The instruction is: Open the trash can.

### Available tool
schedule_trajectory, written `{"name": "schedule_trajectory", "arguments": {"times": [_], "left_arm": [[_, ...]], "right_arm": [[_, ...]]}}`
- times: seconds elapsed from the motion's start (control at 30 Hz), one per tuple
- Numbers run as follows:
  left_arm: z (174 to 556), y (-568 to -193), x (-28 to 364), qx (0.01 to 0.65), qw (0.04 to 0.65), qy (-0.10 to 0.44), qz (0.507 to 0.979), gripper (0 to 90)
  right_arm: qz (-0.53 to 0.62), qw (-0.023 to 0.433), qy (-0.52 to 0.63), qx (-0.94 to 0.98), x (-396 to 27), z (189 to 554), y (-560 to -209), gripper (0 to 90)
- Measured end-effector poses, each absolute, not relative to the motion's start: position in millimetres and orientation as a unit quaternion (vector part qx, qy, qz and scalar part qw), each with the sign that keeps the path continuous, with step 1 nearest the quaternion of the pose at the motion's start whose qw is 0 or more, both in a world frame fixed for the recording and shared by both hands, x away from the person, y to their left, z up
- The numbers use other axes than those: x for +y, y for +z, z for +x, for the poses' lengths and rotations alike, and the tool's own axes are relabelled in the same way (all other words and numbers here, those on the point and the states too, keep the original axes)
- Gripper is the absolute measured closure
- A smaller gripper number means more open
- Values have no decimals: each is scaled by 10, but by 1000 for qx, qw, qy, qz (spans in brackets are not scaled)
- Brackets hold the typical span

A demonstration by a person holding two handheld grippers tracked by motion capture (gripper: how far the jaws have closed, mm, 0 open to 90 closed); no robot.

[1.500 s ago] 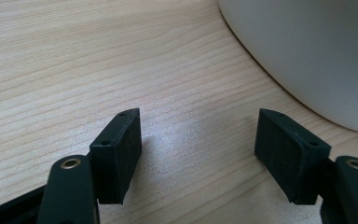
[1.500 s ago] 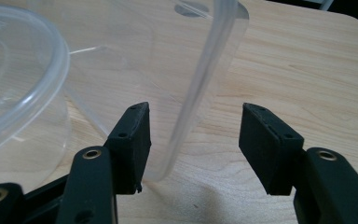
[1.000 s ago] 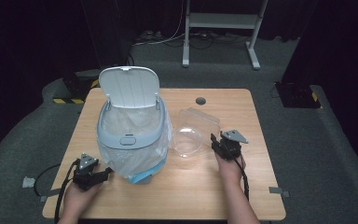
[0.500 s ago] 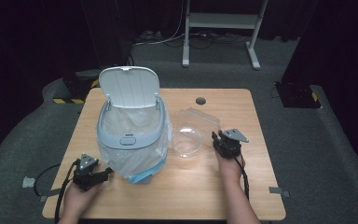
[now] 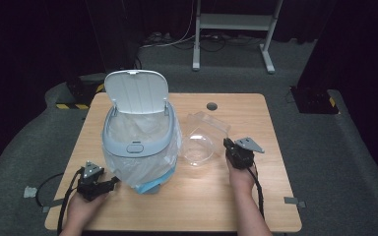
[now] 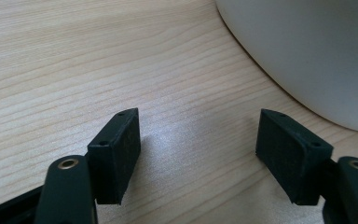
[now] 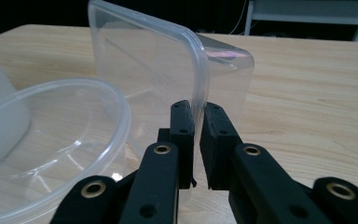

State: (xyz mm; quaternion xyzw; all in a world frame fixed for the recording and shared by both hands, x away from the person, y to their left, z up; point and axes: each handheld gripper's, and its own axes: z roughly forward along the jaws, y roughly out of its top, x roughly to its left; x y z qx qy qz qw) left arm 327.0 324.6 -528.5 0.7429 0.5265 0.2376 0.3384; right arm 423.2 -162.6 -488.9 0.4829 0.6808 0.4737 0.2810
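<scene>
My right gripper [image 7: 196, 122] has just been closing and now pinches the box [image 7: 168, 70] rim, near the table's [image 5: 256, 206] right edge beside the bowl [image 7: 51, 140]. Thin plastic could slip or buckle when lifted. My left gripper [image 6: 198, 140] gapes empty by the bin [image 5: 138, 142].

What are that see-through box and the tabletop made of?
The clear square container looks like thin glossy plastic: the table shows straight through it, and its rolled rim catches light. The tabletop looks like pale matte wood or wood-grain laminate, with fine grain lines.
</scene>
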Motion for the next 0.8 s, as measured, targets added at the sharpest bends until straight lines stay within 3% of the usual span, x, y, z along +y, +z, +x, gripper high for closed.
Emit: {"name": "schedule_trajectory", "arguments": {"times": [0.47, 0.8], "left_arm": [[3270, -5286, 3242, 528, 337, 239, 742, 297], [3274, -5287, 3231, 524, 335, 235, 747, 246]], "right_arm": [[481, 344, 506, 628, -1740, 3880, -4674, 858], [486, 363, 518, 603, -1923, 3768, -4588, 858]]}}
